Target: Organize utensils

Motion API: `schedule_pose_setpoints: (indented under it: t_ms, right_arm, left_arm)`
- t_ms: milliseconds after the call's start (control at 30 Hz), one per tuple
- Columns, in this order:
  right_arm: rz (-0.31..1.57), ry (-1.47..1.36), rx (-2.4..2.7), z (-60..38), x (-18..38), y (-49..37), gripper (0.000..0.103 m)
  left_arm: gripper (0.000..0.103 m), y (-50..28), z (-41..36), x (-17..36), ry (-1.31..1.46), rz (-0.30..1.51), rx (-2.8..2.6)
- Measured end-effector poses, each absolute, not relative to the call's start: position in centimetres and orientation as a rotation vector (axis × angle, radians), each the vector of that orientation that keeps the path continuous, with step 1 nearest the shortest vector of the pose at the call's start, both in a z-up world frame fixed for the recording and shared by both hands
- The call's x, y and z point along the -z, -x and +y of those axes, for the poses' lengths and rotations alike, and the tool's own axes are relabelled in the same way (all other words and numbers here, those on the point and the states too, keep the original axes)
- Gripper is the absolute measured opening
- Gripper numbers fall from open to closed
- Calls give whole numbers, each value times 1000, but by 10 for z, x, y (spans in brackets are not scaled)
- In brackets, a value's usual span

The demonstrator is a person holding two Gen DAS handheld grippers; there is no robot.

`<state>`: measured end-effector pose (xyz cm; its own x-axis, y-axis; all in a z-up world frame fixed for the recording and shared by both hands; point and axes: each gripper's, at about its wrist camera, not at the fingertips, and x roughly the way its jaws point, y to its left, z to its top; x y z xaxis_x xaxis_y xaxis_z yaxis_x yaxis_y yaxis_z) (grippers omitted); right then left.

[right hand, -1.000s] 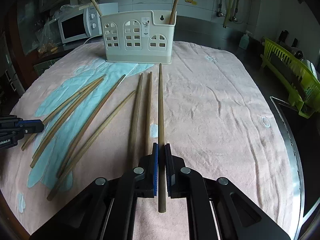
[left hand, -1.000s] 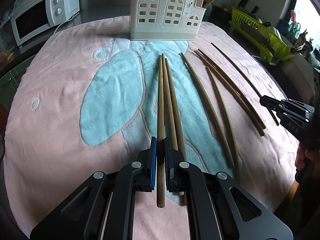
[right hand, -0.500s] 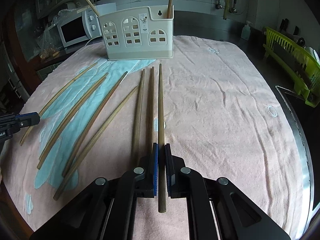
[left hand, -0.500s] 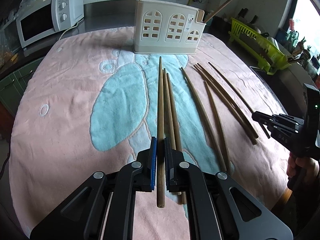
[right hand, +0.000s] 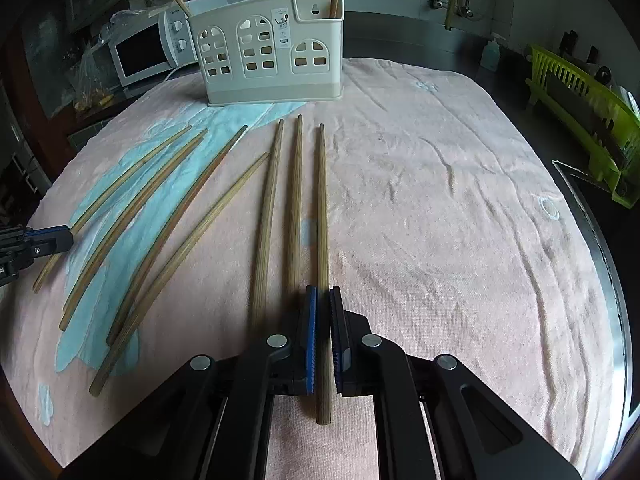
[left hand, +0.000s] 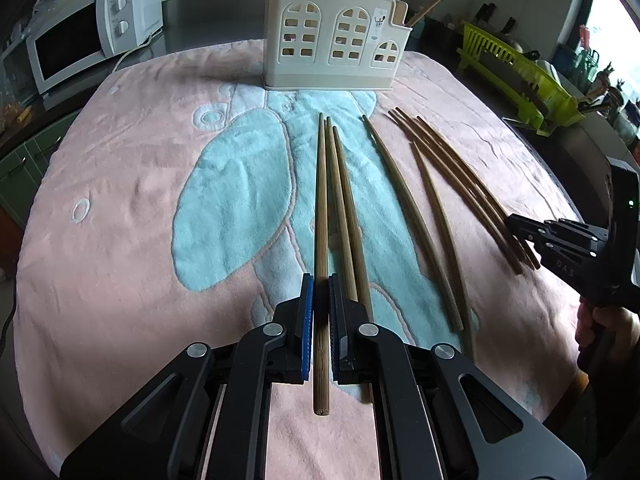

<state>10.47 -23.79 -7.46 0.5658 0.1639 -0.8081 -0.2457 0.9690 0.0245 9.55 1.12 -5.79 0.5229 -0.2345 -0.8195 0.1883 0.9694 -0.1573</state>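
Observation:
Several long wooden chopsticks lie on a pink and blue towel (left hand: 120, 220) in front of a cream utensil holder (left hand: 336, 56) (right hand: 272, 60), which has two chopsticks standing in it. My left gripper (left hand: 321, 280) is shut on the leftmost chopstick (left hand: 321, 200) of a close group of three, clamped near its near end. My right gripper (right hand: 323, 290) is shut on the rightmost chopstick (right hand: 322, 200) of its three, also near the end. Each gripper shows in the other's view: the right gripper (left hand: 514, 222) at the right edge, the left gripper (right hand: 66, 236) at the left edge.
A white microwave (left hand: 92, 44) stands beyond the towel's back left corner. A green dish rack (left hand: 520, 76) sits on the dark counter at the right. A hand (left hand: 600, 328) holds the right gripper's handle. Loose chopsticks (left hand: 408, 208) lie between the two grippers.
Both views have tipped so that the holder sits lower in frame. In the right wrist view the chopstick in the left gripper has drawn apart from its neighbours. Both grips are unchanged.

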Motion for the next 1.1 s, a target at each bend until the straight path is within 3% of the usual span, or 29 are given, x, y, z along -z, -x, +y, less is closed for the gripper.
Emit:
schedule_pose_setpoints:
  t_ms: [900, 1100]
  right_arm:
    - [923, 133, -237, -237, 76, -97, 7]
    - [898, 117, -240, -239, 67, -93, 6]
  left_arm:
    - [10, -95, 6, 79, 15, 1029, 223]
    - [6, -97, 6, 77, 10, 1040, 229]
